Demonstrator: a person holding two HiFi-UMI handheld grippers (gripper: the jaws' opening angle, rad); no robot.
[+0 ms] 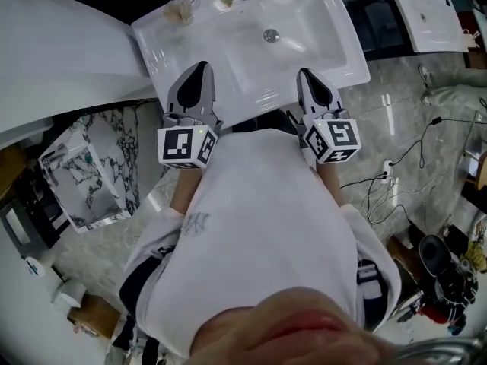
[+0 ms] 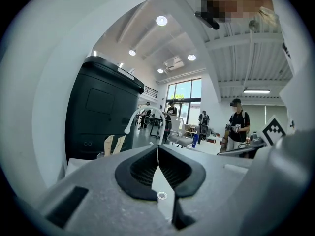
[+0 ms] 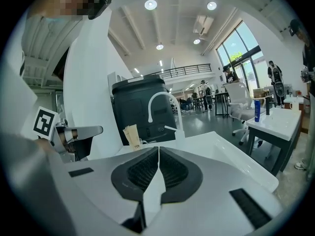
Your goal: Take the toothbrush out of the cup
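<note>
**Head view.** The sink (image 1: 319, 48) is occupying the upper centre of the frame, with its drain (image 1: 271, 35) lying at 12 o'clock. The cup (image 1: 180, 10) is standing on the sink's rim at 11 o'clock. The toothbrush (image 1: 183, 6) is sitting inside it and is showing only as a pale shape. The left gripper (image 1: 201, 67) is hovering over the sink's near edge at 11 o'clock of frame centre, and the right gripper (image 1: 304, 73) is hovering beside it at 1 o'clock. Neither is touching the cup. The person's white shirt (image 1: 259, 226) is filling the lower half.

**Left gripper view.** The jaws are meeting pad to pad and are gripping nothing. The cup (image 2: 102, 155) is appearing at 10 o'clock of the jaw tips, with the beige toothbrush (image 2: 109, 145) rising out of it. The white faucet (image 2: 142, 113) is arching at 11 o'clock, in front of a black cabinet (image 2: 98, 107).

**Right gripper view.** The jaws are pressing fully together and are carrying nothing. The cup (image 3: 135, 143) is standing at 11 o'clock of the tips, apart from them, and is holding the toothbrush (image 3: 131, 133). The faucet (image 3: 165, 102) is rising at 12 o'clock. A second sink (image 3: 280, 124) is showing at 3 o'clock, bearing a blue bottle (image 3: 257, 111).
</note>
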